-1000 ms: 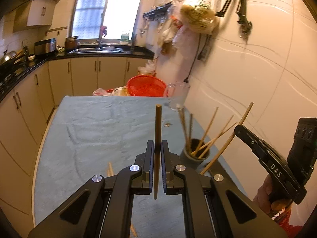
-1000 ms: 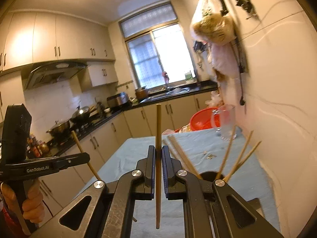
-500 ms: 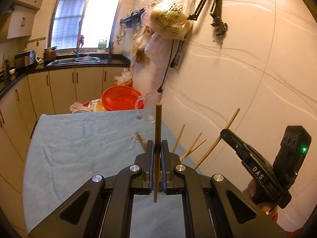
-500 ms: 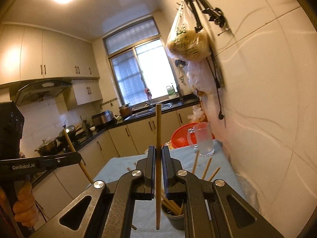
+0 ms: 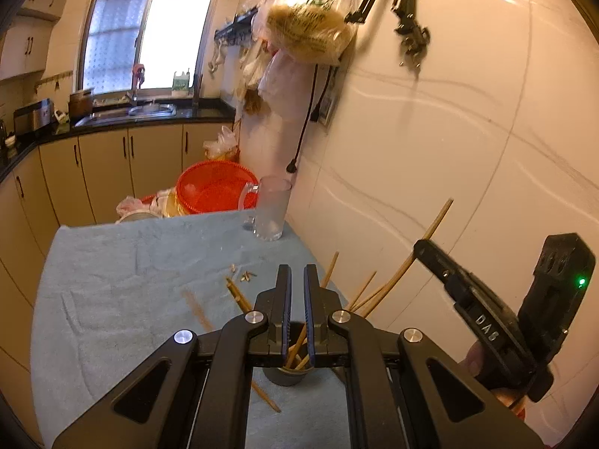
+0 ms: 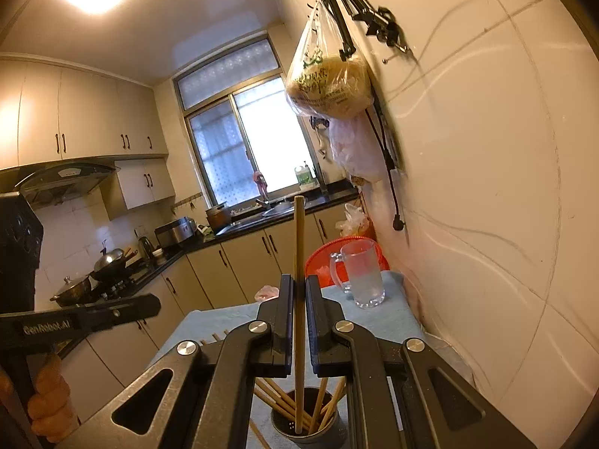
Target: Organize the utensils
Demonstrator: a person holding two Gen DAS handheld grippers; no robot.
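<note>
A dark round holder (image 5: 286, 376) stands on the blue-grey cloth near the wall, with several wooden chopsticks (image 5: 361, 292) leaning in it. My left gripper (image 5: 296, 280) is right above the holder, its jaws slightly apart with nothing between them. My right gripper (image 6: 298, 292) is shut on an upright wooden chopstick (image 6: 298, 247) whose lower end reaches into the holder (image 6: 307, 426). The right gripper also shows in the left wrist view (image 5: 423, 249) to the right of the holder. Loose chopsticks (image 5: 237, 293) lie on the cloth.
A glass mug (image 5: 270, 207) stands at the cloth's far right, by the white tiled wall (image 5: 449, 131). A red basket (image 5: 215, 187) sits behind the table (image 5: 112, 280). Small crumbs (image 5: 245, 275) lie mid-cloth. Bags hang on the wall (image 6: 329, 86).
My left gripper has let go of its chopstick and now stands empty over the holder. My right gripper has lowered its chopstick so the tip is inside the holder.
</note>
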